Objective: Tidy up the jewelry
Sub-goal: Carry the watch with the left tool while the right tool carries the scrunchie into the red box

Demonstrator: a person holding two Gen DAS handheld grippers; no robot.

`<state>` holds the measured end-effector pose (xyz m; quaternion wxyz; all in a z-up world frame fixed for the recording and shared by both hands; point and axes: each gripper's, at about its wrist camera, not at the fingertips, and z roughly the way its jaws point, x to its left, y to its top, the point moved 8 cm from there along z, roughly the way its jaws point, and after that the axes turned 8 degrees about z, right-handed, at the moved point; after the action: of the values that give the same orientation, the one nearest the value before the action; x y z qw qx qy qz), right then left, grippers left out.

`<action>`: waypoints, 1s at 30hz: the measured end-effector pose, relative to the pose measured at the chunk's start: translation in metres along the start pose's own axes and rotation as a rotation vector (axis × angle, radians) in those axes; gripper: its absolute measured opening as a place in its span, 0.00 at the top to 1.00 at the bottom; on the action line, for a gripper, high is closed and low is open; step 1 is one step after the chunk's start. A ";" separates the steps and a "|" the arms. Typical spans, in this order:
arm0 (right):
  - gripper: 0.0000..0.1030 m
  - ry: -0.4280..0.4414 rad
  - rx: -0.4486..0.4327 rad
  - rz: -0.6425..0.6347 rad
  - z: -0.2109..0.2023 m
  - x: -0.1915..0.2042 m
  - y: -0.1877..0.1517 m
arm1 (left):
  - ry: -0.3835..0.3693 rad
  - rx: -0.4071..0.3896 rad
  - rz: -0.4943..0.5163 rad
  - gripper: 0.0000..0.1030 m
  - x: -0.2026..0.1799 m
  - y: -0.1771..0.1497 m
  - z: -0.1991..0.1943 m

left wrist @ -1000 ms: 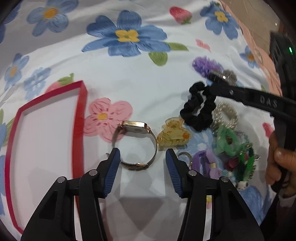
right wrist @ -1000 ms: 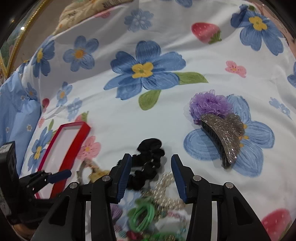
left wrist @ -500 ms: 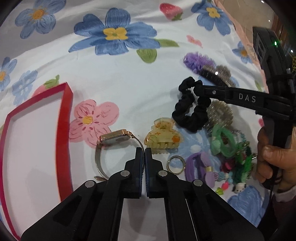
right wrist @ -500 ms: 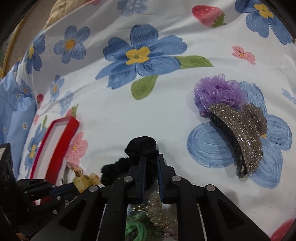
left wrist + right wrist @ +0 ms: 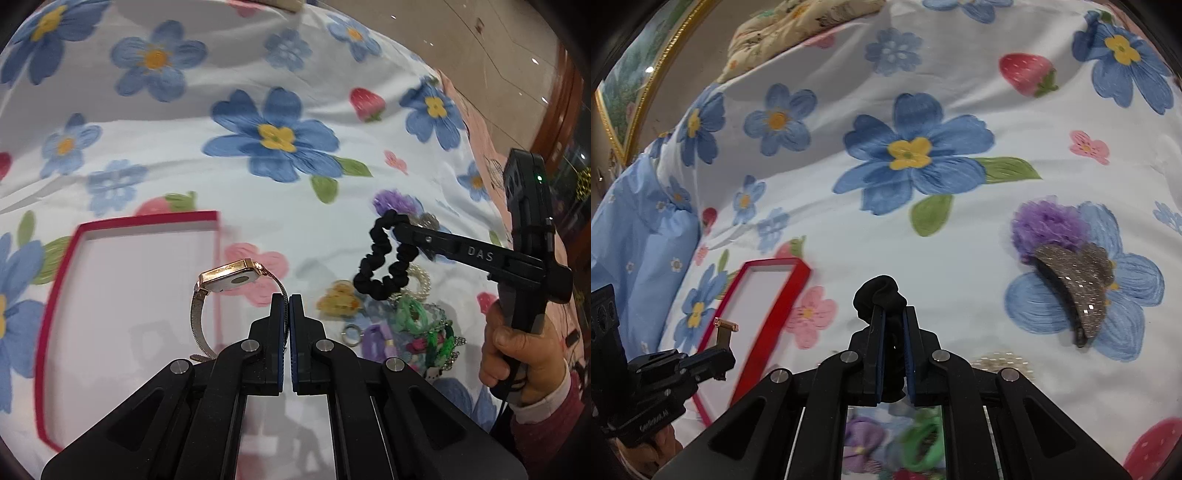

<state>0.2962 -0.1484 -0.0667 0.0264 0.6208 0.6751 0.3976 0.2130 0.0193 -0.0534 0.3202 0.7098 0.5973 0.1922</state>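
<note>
My left gripper is shut on the mesh band of a rose-gold watch and holds it lifted above the right rim of the red-edged tray. My right gripper is shut on a black scrunchie and holds it above the bedspread; the scrunchie hangs from it in the left wrist view. The tray and the left gripper with the watch also show in the right wrist view.
A pile of hair accessories lies on the floral bedspread: a yellow claw clip, a metal ring, purple and green ties, pearl bands. A glitter claw clip and purple scrunchie lie at right.
Both grippers shut, the left on the watch and the right on the black scrunchie, then lifted them off the bedspread. The watch moved left toward the tray.
</note>
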 end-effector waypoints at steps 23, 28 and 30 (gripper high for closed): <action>0.92 0.176 0.074 -0.119 0.047 0.140 -0.015 | 0.100 -0.002 -0.162 0.99 0.111 -0.031 -0.026; 0.92 0.198 0.097 -0.131 0.070 0.164 -0.016 | 0.111 0.046 -0.173 0.99 0.135 -0.034 -0.003; 0.92 0.201 0.120 -0.135 0.085 0.171 -0.018 | 0.124 0.068 -0.161 0.99 0.142 -0.033 0.007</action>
<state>0.2876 0.0424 -0.0565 -0.0520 0.5316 0.7371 0.4140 0.2239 0.1583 -0.0964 0.2727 0.6566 0.6773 0.1892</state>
